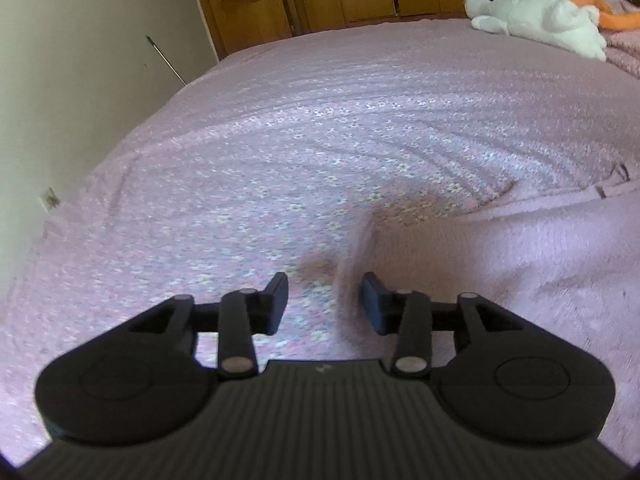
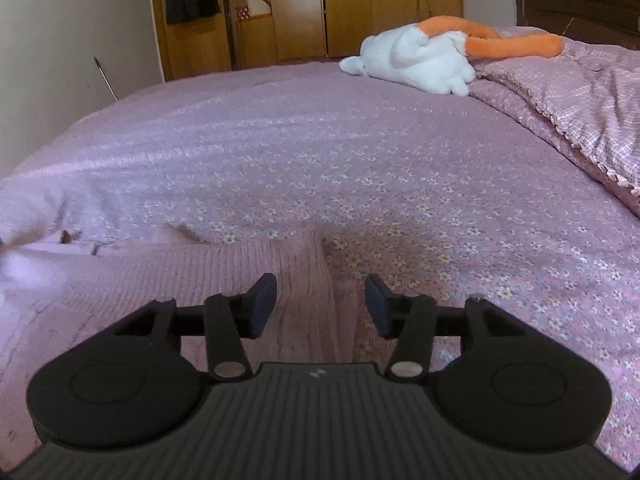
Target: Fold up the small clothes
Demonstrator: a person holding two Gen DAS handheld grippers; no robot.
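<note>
**Tech A:** Sweater (image 2: 224,280), pink knit, lies flat on the flowered bedspread (image 2: 360,168), on the near part of the bed, well apart from the white stuffed toy (image 2: 416,60) at the far side. Report the tongs, left first.

**Tech B:** Left gripper (image 1: 325,304): jaws apart, nothing clamped. A blurred fold of the sweater (image 1: 460,256) rises just inside the right-hand pad; contact cannot be told. Right gripper (image 2: 321,305): jaws apart, a ribbed edge of the sweater lies between them, pads not pressing it.

**Tech A:** Reason for that placement?

**Tech B:** Judged: one gripper stands at each side edge of the sweater, so both ends of a fold can be laid together. The open jaws suit a release or a fresh grip.

**Tech A:** Differences between views?

**Tech B:** Left view shows the sweater's left edge and the wall. Only the right view shows the checked quilt (image 2: 580,112), the headboard (image 2: 580,0) and the toy's orange part.
</note>
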